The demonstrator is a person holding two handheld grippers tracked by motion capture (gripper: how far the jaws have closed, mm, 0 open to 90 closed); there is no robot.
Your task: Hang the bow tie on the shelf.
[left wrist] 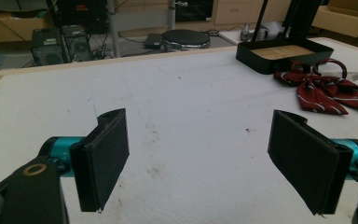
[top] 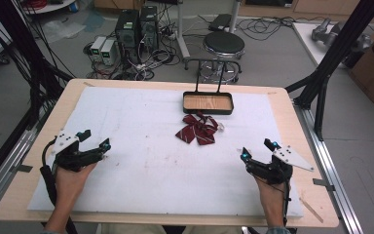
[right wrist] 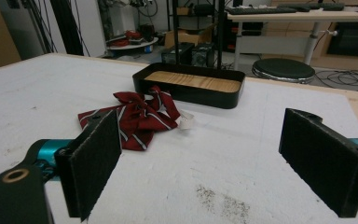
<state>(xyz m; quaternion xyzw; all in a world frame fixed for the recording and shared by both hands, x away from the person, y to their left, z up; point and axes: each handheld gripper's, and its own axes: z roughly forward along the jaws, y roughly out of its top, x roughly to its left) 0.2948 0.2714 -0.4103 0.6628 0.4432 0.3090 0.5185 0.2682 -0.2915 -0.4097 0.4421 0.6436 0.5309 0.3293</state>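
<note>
A dark red bow tie with pale stripes [top: 197, 130] lies crumpled on the white mat, just in front of a black tray with a wooden floor [top: 208, 103]. The bow tie [left wrist: 320, 88] and tray [left wrist: 279, 52] lie far right in the left gripper view; in the right gripper view the bow tie [right wrist: 137, 118] and tray [right wrist: 191, 85] sit ahead, left of centre. My left gripper [top: 94, 139] rests open at the mat's left side. My right gripper [top: 258, 149] stands open at the right side. Both hold nothing, and both are well short of the bow tie.
The white mat [top: 141, 161] covers most of the wooden table [top: 282, 97]. A black upright stand [top: 209, 73] rises behind the tray. Beyond the table's far edge are a round stool [top: 223, 45], computer towers [top: 136, 27] and cables on the floor.
</note>
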